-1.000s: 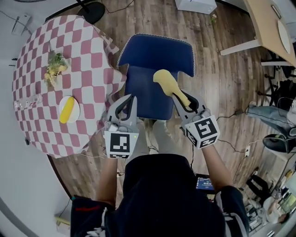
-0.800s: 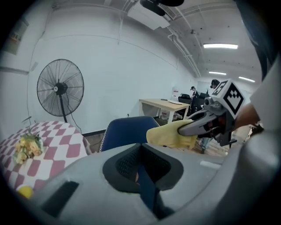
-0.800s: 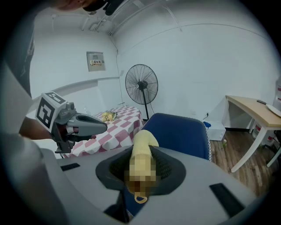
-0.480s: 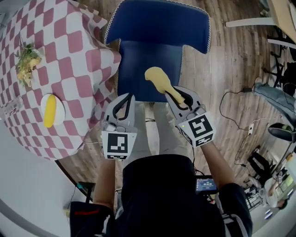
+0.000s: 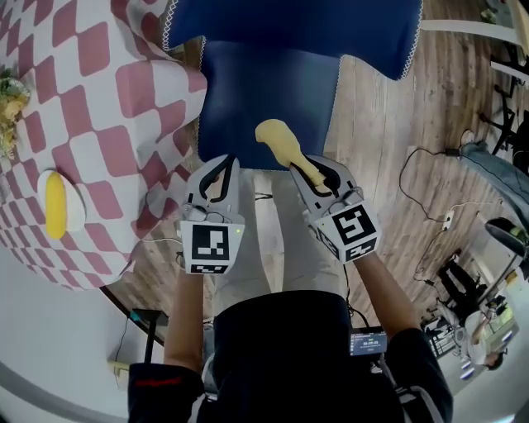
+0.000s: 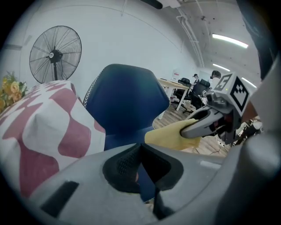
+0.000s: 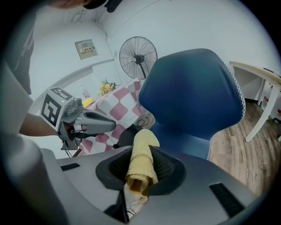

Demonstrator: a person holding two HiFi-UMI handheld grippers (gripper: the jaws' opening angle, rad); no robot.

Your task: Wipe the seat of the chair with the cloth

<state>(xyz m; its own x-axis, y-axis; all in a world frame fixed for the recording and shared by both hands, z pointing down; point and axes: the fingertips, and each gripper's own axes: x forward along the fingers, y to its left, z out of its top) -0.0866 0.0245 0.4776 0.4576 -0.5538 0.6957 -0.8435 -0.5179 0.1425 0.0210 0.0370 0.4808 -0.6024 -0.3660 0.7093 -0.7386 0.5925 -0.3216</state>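
A blue chair fills the top of the head view, its seat (image 5: 264, 91) just ahead of both grippers and its backrest (image 5: 289, 21) beyond. My right gripper (image 5: 310, 171) is shut on a rolled yellow cloth (image 5: 281, 142) whose free end hangs over the seat's front edge. In the right gripper view the cloth (image 7: 142, 160) sticks out between the jaws toward the blue chair (image 7: 193, 94). My left gripper (image 5: 216, 172) is shut with nothing in it, beside the seat's front left corner. The left gripper view shows the chair (image 6: 125, 103) and the cloth (image 6: 169, 134) in the right gripper.
A round table with a red-and-white checked cloth (image 5: 91, 124) stands close on the left, touching the chair's side; a plate with a yellow item (image 5: 56, 202) and flowers (image 5: 10, 95) lie on it. Cables (image 5: 421, 178) run over the wooden floor on the right. A standing fan (image 7: 138, 57) is behind.
The view has closed in on the chair, so the seat looks larger and nearer. Both grippers keep their pose and the cloth stays held in the right one.
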